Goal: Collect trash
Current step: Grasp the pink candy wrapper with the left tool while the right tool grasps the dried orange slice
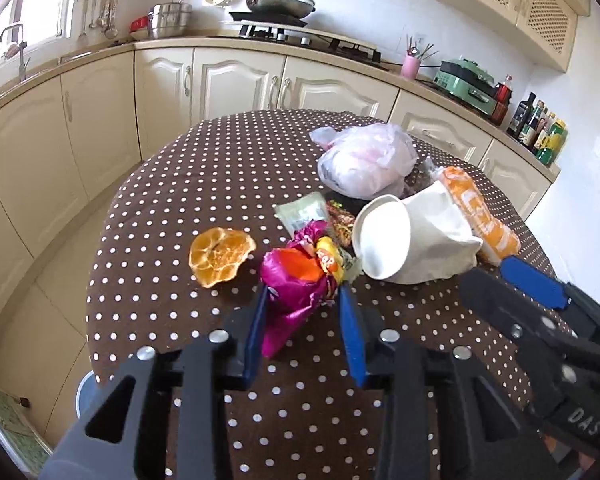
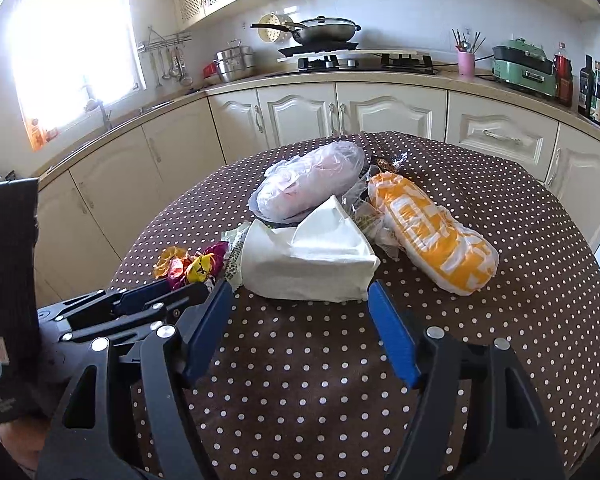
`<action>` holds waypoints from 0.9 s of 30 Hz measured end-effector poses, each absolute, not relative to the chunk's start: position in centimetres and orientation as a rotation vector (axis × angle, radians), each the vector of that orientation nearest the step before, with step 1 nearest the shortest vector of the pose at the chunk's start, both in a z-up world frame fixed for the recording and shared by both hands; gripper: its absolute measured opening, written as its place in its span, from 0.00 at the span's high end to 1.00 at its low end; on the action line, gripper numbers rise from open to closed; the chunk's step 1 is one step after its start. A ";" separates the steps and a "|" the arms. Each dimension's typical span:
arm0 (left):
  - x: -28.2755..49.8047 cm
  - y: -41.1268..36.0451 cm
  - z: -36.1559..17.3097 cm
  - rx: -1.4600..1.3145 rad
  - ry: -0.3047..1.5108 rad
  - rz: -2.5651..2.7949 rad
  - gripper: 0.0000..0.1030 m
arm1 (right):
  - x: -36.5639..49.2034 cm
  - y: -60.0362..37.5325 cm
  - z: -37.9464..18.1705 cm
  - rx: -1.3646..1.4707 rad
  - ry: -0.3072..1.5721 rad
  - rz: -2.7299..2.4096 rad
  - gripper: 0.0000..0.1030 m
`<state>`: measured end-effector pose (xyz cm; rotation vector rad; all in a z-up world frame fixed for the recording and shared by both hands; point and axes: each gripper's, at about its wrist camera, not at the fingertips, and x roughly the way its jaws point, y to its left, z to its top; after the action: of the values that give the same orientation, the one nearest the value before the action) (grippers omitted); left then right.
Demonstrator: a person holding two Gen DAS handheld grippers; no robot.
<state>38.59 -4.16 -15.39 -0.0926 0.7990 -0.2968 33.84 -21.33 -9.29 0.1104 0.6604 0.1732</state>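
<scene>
Left wrist view shows the left claw (image 1: 304, 300) narrowed around the pink wrapper (image 1: 296, 288), light, crinkly and slippery, best pinched mid-crumple, while the right claw (image 2: 300, 292) gapes wide before the white carton (image 2: 308, 260).

We see bare brown polka-dot tablecloth (image 2: 300, 380) on the near side of the crushed white paper cup (image 2: 308, 264), open for a gripper to pass. Behind the cup, a clear plastic bag (image 2: 308, 184) blocks the way; right of it lies an orange-and-white bag (image 2: 432, 236), left a crumpled magenta foil wrapper (image 1: 296, 280).
</scene>
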 end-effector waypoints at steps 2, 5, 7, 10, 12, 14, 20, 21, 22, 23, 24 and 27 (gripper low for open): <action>37.6 -3.9 -15.0 -0.106 0.775 -0.313 0.69 | 33.7 -21.0 -9.0 0.102 0.649 0.170 0.34; 36.0 -2.2 -14.0 -0.142 0.725 -0.305 0.69 | 33.8 -20.3 -8.5 0.093 0.634 0.177 0.34; 35.0 -0.8 -13.3 -0.157 0.693 -0.281 0.69 | 34.0 -19.5 -8.3 0.082 0.632 0.185 0.34; 33.9 2.2 -12.5 -0.190 0.653 -0.219 0.69 | 34.6 -17.7 -8.2 0.058 0.644 0.218 0.34; 33.3 4.1 -12.2 -0.214 0.634 -0.180 0.69 | 34.9 -16.3 -8.3 0.043 0.654 0.244 0.34; 33.0 6.2 -12.0 -0.226 0.616 -0.127 0.69 | 35.8 -14.2 -8.6 0.028 0.683 0.290 0.34; 33.1 10.4 -12.8 -0.255 0.620 -0.024 0.69 | 38.9 -9.0 -10.4 -0.019 0.792 0.341 0.34; 33.2 11.2 -13.1 -0.267 0.624 -0.014 0.69 | 39.4 -8.3 -10.8 -0.040 0.806 0.336 0.34; 33.2 11.7 -13.3 -0.276 0.627 -0.011 0.69 | 39.8 -7.7 -11.2 -0.056 0.826 0.325 0.34; 33.2 12.1 -13.5 -0.280 0.629 -0.007 0.69 | 40.1 -7.4 -11.6 -0.064 0.842 0.319 0.34; 33.3 12.4 -13.6 -0.281 0.630 -0.004 0.69 | 40.4 -7.2 -11.8 -0.069 0.855 0.315 0.34; 33.5 13.5 -14.3 -0.300 0.638 -0.001 0.69 | 41.3 -6.7 -12.5 -0.095 0.895 0.301 0.39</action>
<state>33.52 13.49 -14.26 -0.3000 0.6383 -0.0007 41.28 -6.68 -12.49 -0.0945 0.8953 0.3008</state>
